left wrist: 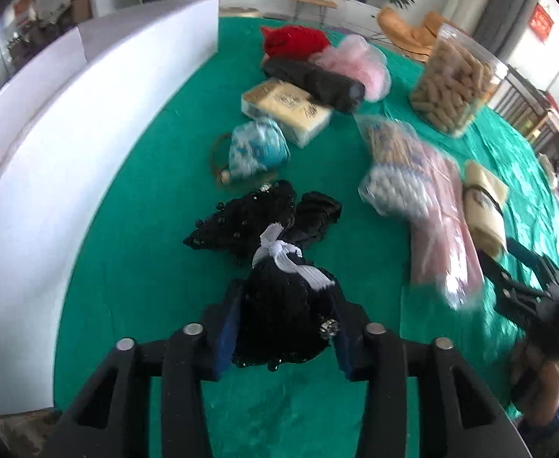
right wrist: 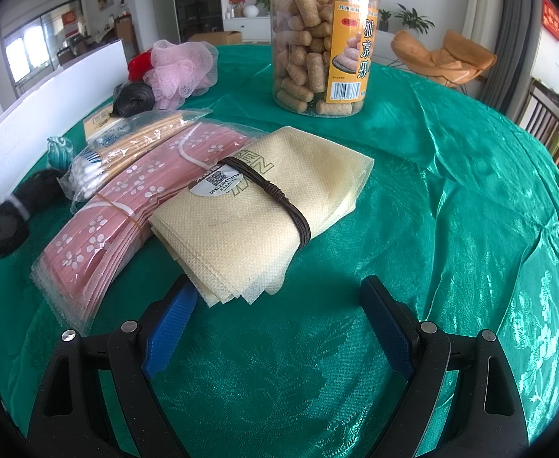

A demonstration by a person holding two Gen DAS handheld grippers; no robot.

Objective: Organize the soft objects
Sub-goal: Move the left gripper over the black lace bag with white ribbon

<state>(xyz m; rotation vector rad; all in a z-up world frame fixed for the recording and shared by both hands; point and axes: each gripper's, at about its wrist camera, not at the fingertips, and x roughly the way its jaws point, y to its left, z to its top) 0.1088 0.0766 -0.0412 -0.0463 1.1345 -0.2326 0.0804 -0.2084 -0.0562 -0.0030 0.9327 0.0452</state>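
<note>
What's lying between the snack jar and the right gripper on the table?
In the right wrist view, the folded cream cloth bundle lies between the snack jar and the open right gripper.

L gripper (left wrist: 285,328) clamped on black beaded bundle (left wrist: 279,294) w/ white tie

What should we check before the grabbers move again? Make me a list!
1. Left gripper has the black sequin bundle squeezed between its pads: ok.
2. Bundle's front half is off the green tablecloth: cannot tell.
3. Right gripper is open with nothing in it: ok.
4. Yellow folded cloth sits just ahead of the right gripper, between its fingers' line: ok.
5. Brown band is wrapped around that cloth: ok.
6. Snack jar stands upright, away from both grippers: ok.
</note>
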